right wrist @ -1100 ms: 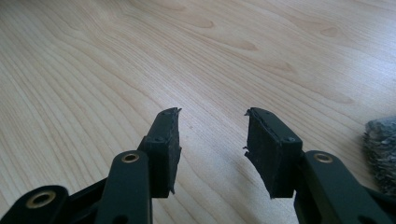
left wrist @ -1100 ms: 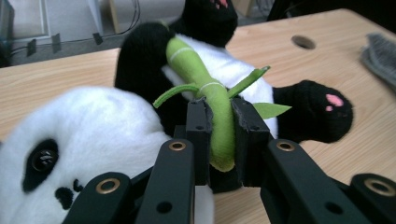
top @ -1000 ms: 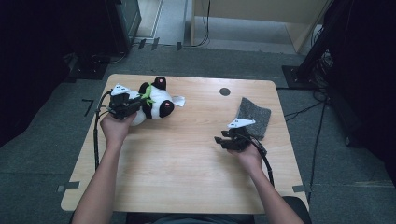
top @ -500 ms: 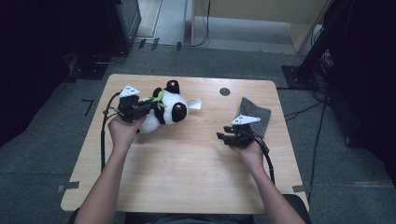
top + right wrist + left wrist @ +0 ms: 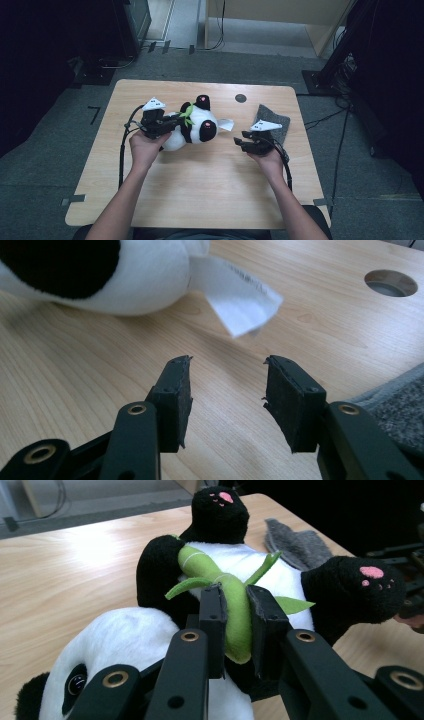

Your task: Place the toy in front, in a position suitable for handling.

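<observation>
panda (image 5: 197,131) dragged rightward, left tool (image 5: 235,611) clamped on its bamboo (image 5: 231,600), right tool (image 5: 227,390) apart

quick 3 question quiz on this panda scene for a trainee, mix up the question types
1. True or false: the left gripper is shut on the green bamboo stalk sewn to the plush panda.
2. What lies between the right gripper jaws? A) the white tag B) bare table C) the grey cloth
3. Name the soft grey thing lying beside the right gripper, toward the table's right edge.

Key:
1. True; the jaws pinch the stalk from both sides.
2. B; the jaws stand apart over the table, with the white tag farther ahead.
3. The grey cloth.
</observation>
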Demonstrator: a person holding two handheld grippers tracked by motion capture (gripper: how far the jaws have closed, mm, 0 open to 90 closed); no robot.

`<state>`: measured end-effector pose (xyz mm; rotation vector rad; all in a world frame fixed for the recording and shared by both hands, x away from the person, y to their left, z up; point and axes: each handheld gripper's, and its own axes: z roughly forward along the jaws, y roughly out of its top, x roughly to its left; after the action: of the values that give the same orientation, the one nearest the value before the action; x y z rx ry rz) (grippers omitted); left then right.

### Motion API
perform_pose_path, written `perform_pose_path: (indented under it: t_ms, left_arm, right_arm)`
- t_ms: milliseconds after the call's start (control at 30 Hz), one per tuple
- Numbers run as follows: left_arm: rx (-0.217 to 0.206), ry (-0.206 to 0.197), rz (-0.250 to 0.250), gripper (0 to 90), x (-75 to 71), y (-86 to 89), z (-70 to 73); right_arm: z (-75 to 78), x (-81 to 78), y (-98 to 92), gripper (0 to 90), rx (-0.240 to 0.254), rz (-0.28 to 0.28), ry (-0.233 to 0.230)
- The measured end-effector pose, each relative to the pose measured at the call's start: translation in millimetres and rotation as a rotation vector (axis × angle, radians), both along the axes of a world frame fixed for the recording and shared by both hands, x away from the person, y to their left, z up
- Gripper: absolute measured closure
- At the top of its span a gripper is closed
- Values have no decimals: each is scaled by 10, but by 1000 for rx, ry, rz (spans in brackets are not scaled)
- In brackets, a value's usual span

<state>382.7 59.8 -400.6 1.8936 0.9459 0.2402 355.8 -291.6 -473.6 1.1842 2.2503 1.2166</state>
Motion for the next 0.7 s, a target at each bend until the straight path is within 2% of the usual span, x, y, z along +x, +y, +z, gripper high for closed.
perform_pose_path:
  t_ms: [133, 433, 700]
  left_arm:
    - [-7, 7, -30, 788, -76, -133, -15]
    - [-14, 17, -79, 788, -174, -306, -55]
    - [7, 22, -124, 786, -200, -492, -140]
  right_arm:
    - [17, 5, -58, 533, 7, -25, 1]
    - [22, 23, -135, 532, 12, -56, 6]
    - [8, 23, -216, 533, 3, -89, 17]
